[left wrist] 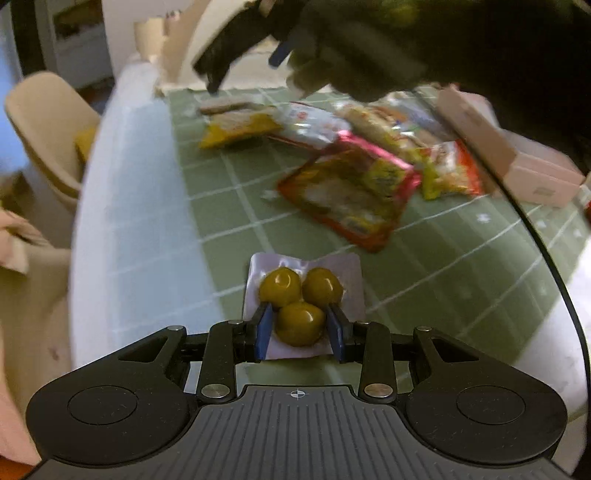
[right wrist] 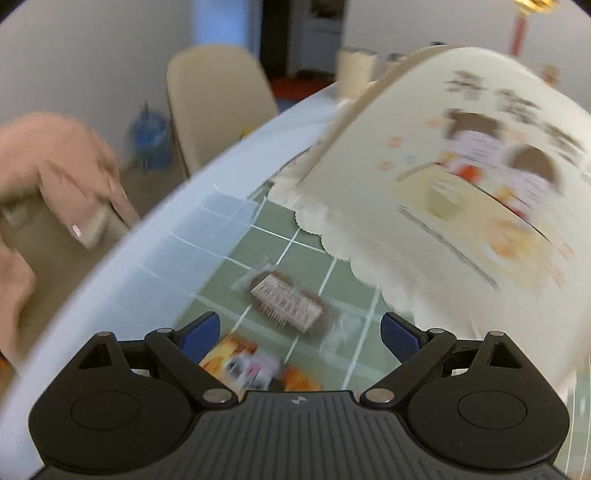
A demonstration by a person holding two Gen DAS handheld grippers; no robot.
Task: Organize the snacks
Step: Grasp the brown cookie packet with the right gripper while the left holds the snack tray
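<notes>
Partly blurred | left hand-held gripper clamps olive pack | right hand-held gripper apart

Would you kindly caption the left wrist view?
Left gripper jaws clamp a clear pack of three olives above the green checked mat.

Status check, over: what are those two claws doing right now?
Left claw shut on olive pack. Right claw open, empty, above brown snack bar. Snack pile ahead.

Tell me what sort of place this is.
Likely a home dining area: a round table under a green checked cloth, strewn with snack packets, a beige dining chair beside it, and a doorway to another room beyond.
</notes>
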